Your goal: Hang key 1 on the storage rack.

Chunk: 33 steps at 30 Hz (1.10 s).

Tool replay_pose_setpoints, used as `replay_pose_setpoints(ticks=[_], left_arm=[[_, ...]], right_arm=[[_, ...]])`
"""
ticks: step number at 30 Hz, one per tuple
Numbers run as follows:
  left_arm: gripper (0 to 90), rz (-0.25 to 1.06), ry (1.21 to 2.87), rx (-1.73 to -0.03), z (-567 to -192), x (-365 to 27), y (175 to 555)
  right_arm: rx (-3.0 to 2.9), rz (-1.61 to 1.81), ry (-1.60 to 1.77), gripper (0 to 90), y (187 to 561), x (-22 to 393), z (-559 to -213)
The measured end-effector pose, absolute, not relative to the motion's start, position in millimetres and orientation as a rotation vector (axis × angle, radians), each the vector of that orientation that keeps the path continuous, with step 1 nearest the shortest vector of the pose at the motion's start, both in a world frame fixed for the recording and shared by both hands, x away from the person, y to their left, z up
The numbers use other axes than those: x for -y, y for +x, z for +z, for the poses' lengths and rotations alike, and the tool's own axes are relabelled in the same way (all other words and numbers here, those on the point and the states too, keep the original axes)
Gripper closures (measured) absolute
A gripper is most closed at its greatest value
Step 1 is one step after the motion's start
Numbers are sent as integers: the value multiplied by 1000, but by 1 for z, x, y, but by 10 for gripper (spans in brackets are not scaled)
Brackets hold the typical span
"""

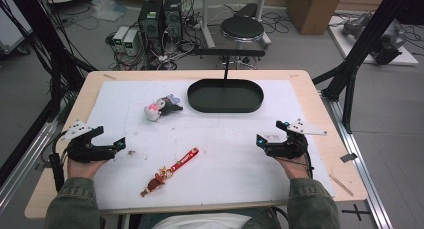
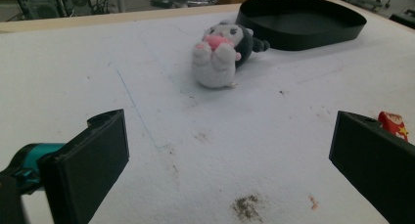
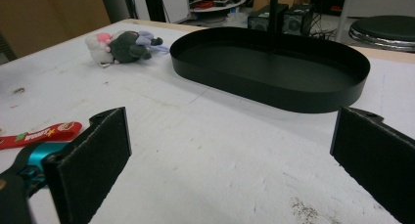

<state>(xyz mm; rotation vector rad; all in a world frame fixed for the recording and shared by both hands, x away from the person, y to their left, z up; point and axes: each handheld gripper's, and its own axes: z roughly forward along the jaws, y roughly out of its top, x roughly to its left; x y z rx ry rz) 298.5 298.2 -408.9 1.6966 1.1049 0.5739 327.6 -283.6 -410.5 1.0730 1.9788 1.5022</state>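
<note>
On the tabletop (image 1: 310, 104):
Left hand-held gripper (image 1: 111, 137): jaws spread, holding nothing.
Right hand-held gripper (image 1: 270, 132): jaws spread, holding nothing.
Plush toy (image 1: 161, 108): beside tray (image 1: 225, 107).
Keychain (image 1: 170, 172): between both.

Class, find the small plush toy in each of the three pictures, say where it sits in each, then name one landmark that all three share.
High view: the plush toy lies left of centre on the white mat, just left of the black oval tray.
Left gripper view: upper centre, lying ahead between the open jaws.
Right gripper view: upper left, left of the tray.
Shared landmark: the black oval tray, right of the toy in each view.
</note>
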Motion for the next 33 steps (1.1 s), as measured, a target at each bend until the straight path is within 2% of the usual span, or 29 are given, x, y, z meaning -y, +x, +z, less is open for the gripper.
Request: replay_pose_setpoints(ticks=[17,33], left_arm=[[17,540,1752,-1044,-397,-276,301],[17,471,1845,-901,-386,-224,311]], right_arm=[[-1987,1488,1078,5,326,284,-411],[-1997,1473,1074,5,326,283,-411]])
